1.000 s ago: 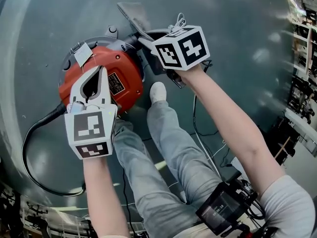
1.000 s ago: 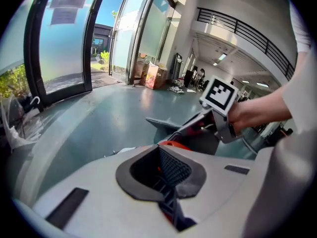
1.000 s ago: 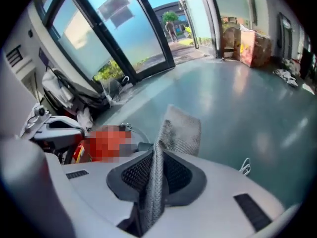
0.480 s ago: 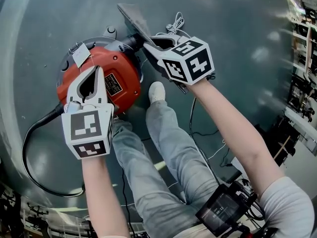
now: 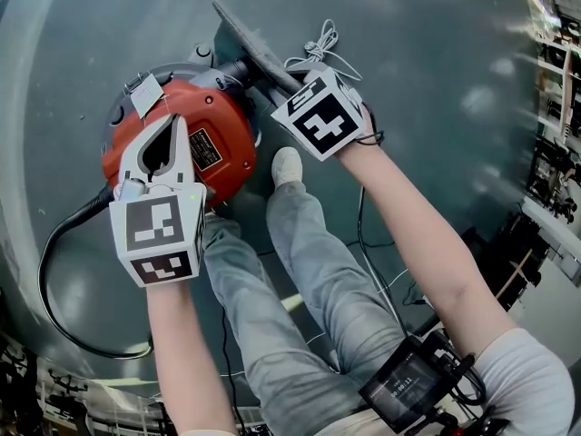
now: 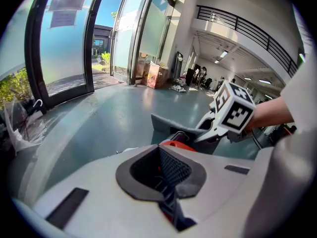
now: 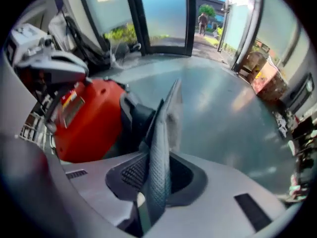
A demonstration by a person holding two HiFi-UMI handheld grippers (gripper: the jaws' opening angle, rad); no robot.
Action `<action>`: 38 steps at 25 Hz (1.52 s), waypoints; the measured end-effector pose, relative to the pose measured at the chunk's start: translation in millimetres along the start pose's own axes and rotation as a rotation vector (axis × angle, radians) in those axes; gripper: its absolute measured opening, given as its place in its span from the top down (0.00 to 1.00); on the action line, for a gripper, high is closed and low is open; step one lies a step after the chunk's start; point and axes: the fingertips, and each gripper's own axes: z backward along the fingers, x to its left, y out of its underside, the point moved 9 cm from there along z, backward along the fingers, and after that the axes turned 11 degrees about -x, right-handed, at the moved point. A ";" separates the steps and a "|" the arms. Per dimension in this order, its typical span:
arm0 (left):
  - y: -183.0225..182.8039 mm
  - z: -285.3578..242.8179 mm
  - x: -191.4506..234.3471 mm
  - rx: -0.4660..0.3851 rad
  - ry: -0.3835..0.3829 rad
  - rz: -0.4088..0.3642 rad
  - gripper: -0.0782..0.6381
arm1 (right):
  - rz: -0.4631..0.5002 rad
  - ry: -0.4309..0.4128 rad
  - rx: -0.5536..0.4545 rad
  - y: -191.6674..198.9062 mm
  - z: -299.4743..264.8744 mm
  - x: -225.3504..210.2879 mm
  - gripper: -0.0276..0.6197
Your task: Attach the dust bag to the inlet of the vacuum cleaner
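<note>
Two grippers are seen at vacuum cleaner (image 5: 222, 121) on floor (image 5: 436, 80): left gripper (image 5: 179, 127) fingers pressed together, empty, over red body; right gripper (image 5: 280, 87) fingers, just eased apart, are left loose round dust bag (image 5: 254, 44) at inlet (image 5: 234, 73). Bag cld be dropped if collar isn't seated. Label (image 5: 204, 150) & tag (image 5: 145, 96) text can't be read.

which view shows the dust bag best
The head view: the dust bag shows its broad grey face beside the vacuum. The right gripper view shows it only edge-on, close up; the left gripper view shows just a grey strip.
</note>
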 end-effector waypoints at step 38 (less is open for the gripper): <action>-1.7 1.0 -3.1 -0.004 -0.002 -0.014 0.88 | -0.171 0.059 -0.126 -69.9 -24.2 -20.8 0.64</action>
